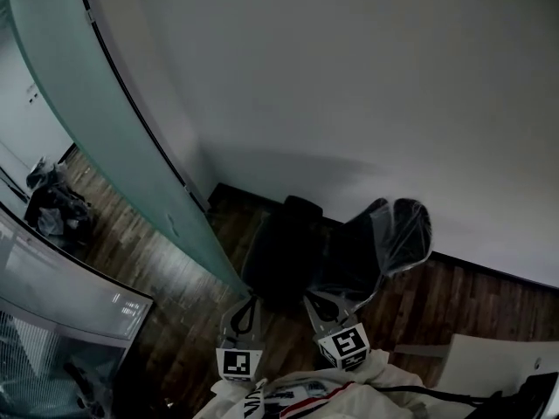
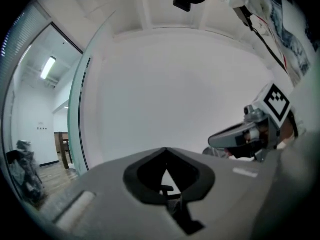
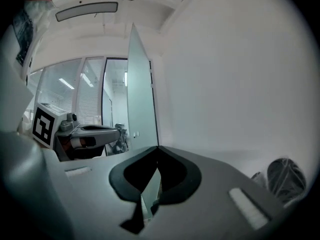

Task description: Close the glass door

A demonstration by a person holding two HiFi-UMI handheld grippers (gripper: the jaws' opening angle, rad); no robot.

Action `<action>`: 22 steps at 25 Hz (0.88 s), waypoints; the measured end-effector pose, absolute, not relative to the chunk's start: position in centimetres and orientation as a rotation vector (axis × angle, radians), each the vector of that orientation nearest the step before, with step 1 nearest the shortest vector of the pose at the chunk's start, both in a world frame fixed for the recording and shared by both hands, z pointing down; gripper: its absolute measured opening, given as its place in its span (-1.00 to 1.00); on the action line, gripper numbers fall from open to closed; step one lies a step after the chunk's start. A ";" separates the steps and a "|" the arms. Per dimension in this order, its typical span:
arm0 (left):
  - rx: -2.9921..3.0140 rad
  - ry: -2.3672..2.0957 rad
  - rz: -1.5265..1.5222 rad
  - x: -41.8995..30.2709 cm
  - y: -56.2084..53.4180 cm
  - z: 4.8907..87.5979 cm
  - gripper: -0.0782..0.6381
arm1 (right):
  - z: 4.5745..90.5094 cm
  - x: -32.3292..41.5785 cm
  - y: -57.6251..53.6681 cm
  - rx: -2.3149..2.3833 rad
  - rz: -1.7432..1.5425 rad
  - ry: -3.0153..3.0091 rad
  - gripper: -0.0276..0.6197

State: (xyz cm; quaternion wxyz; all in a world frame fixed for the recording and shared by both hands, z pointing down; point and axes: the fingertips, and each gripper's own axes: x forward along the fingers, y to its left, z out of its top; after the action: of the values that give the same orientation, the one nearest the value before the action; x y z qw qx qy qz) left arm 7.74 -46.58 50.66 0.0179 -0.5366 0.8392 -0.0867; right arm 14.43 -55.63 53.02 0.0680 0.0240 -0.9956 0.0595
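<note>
Your left hand-held gripper (image 2: 165,151) and right hand-held gripper (image 3: 158,148) are clenched, empty; closed tips could skid off the glass door (image 1: 122,138).

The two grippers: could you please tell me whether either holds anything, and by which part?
Nothing is held. The left gripper and the right gripper both have their jaws together and empty; the glass door stands apart ahead.

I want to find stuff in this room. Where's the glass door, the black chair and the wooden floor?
glass door (image 1: 122,147), head view, middle of the frosted pane.
black chair (image 1: 397,225), head view, plastic-wrapped backrest.
wooden floor (image 1: 472,299), head view, bare boards right of the chair.
</note>
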 end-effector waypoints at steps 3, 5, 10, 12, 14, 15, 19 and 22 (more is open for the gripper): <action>-1.583 2.635 -0.268 6.7 -48.4 51.0 -0.78 | 53.4 13.2 -57.6 -0.012 0.178 -3.006 -0.90; -1.536 2.649 -0.274 6.1 -49.4 50.9 -0.78 | 53.6 12.4 -58.7 -0.062 0.169 -3.005 -0.90; -1.423 2.710 -0.259 4.9 -50.8 50.8 -0.78 | 52.4 10.5 -60.1 -0.212 0.146 -3.014 -0.90; -1.386 2.726 -0.258 4.6 -51.4 50.9 -0.79 | 52.5 10.0 -60.7 -0.260 0.142 -3.007 -0.90; -1.358 2.736 -0.265 4.4 -52.0 51.0 -0.79 | 53.2 9.6 -61.4 -0.294 0.138 -2.994 -0.90; -1.348 2.742 -0.275 4.3 -52.3 51.1 -0.78 | 53.7 9.3 -61.8 -0.310 0.136 -2.987 -0.90; -1.315 2.772 -0.328 4.6 -52.2 50.0 -0.78 | 54.3 7.8 -61.0 -0.407 0.188 -2.959 -0.90; -1.221 2.863 -0.317 4.0 -49.5 50.6 -0.78 | 55.6 6.3 -58.9 -0.498 0.205 -2.920 -0.90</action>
State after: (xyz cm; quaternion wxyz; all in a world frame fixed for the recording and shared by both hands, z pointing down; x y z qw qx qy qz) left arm 3.97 -49.47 50.64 0.0064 -0.3903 0.9151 -0.1012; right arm 6.34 -58.87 55.55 0.0860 -0.1671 -0.9798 0.0688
